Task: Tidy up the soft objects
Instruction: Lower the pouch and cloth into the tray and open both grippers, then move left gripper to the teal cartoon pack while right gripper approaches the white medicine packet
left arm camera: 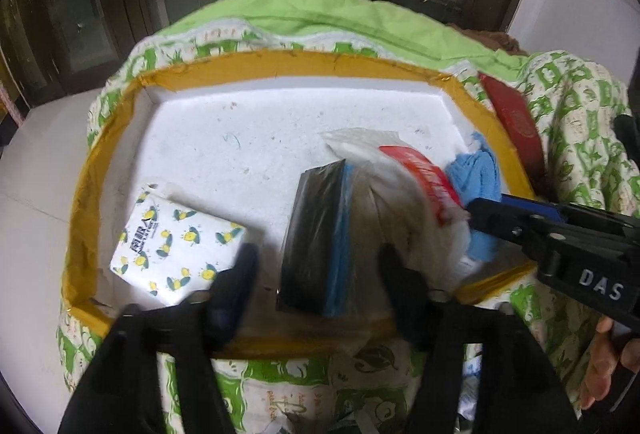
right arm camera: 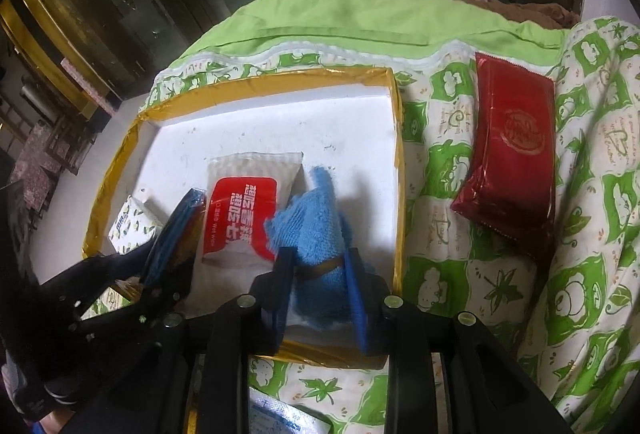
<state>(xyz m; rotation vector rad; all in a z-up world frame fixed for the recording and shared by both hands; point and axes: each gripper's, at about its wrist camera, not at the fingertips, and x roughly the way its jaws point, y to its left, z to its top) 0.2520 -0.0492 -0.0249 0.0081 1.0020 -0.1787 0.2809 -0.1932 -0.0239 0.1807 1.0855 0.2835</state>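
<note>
Green-and-white patterned bedding (right arm camera: pixel 448 170) covered the bed, and a white foam tray (left arm camera: pixel 248 130) with yellow-taped edges sat on top. Left hand-held gripper (left arm camera: pixel 316 266) hung spread apart over a black-and-blue packet (left arm camera: pixel 316 238), pads not pressing it. Right hand-held gripper (right arm camera: pixel 320 266) was clamped on a blue cloth (right arm camera: pixel 312 210) inside the tray, beside a wet-wipes pack (right arm camera: pixel 244 210). Lemon-print tissue pack (left arm camera: pixel 176 250) lay near the left edge, and a red pouch (right arm camera: pixel 512 162) lay outside on the bedding.

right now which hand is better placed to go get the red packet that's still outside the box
Right, probably. The red packet lies on the quilt beyond the box's right wall, nearer the right hand-held gripper, though the blue cloth sits between its jaws. The left hand-held gripper straddles the dark pack.
</note>
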